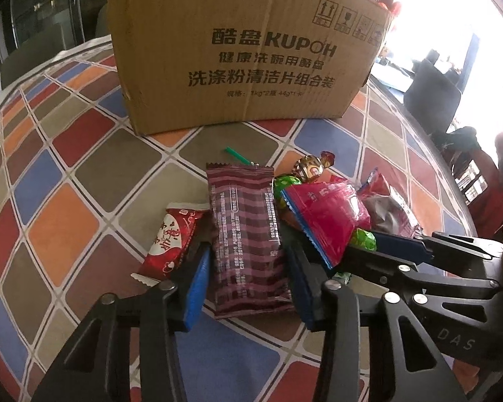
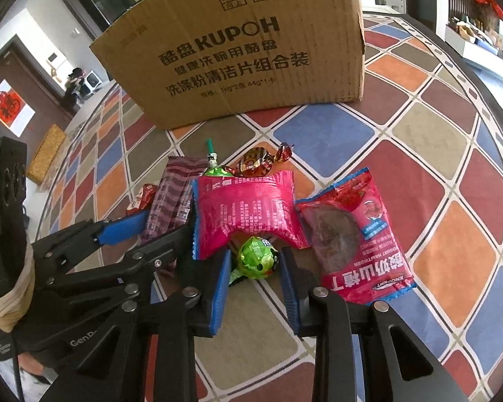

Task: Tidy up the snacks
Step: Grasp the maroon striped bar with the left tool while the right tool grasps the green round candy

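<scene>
A pile of snacks lies on the checkered tablecloth in front of a cardboard box (image 1: pixel 244 43). My left gripper (image 1: pixel 248 258) is open with its blue pads on either side of a maroon striped bar (image 1: pixel 248 234). A small red packet (image 1: pixel 172 238) lies left of the bar. My right gripper (image 2: pixel 255 261) is open around a green wrapped candy (image 2: pixel 258 258). The pink packet (image 2: pixel 248 211) lies just beyond the candy and the red hawthorn packet (image 2: pixel 355 234) to its right. A gold-brown wrapped candy (image 2: pixel 255 162) and a green-stick lollipop (image 2: pixel 211 154) lie behind. The right gripper also shows in the left wrist view (image 1: pixel 379 251).
The cardboard box (image 2: pixel 244 50) stands upright at the back of the round table, its top out of view. The table edge (image 2: pixel 486 107) curves round on the right. A room with a door and furniture lies beyond.
</scene>
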The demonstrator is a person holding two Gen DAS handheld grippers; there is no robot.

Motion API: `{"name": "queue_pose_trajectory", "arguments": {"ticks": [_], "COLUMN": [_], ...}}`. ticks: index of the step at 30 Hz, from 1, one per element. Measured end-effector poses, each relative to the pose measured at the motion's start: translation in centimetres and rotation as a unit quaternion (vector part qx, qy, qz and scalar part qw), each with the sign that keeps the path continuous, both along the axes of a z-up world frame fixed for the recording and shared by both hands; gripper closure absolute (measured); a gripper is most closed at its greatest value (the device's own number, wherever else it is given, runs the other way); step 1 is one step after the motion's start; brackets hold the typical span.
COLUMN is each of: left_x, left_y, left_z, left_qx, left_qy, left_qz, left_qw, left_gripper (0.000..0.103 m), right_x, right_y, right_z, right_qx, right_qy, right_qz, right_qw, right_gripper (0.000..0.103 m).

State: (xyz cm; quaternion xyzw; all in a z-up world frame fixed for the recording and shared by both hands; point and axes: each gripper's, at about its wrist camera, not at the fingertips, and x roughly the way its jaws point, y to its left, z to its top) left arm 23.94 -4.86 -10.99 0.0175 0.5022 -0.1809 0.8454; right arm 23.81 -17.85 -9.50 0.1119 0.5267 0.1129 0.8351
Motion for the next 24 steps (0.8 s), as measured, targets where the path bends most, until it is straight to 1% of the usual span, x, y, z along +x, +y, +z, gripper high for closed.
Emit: {"name": "queue_pose_trajectory", "arguments": {"ticks": [5,9,13,24], "left_x": [-0.2,-0.8,-1.6,-3.1], "left_y": [0.2,0.3,0.6,1.1], "left_z": [0.2,0.8,1.7,4.9], "left_qx": [-0.002,-0.003,-0.009,-0.025], "left_qy": [-0.002,-0.012,-0.021,-0.053], "left_qz": [0.006,0.014,0.022,0.03], "left_qw": [1.0,0.9998,0.9995,0.9978], "left_gripper": [0.065,0.065,0.066,0.066], "right_x": [-0.3,-0.7,-1.2,-2.2], "right_y": [0.0,0.2,0.2,-0.2], "right_z": [0.1,0.6,1.2,3.5], "right_qx": [0.001,-0.003,-0.009,-0.003], "right_qy": [-0.002,-0.011,-0.021,-0.048], "right_qz": [-0.002,0.0,-0.001,0.001], "right_qw": [1.0,1.0,1.0,0.999], "right_gripper": [0.075,0.077,0.077,0.077]}}
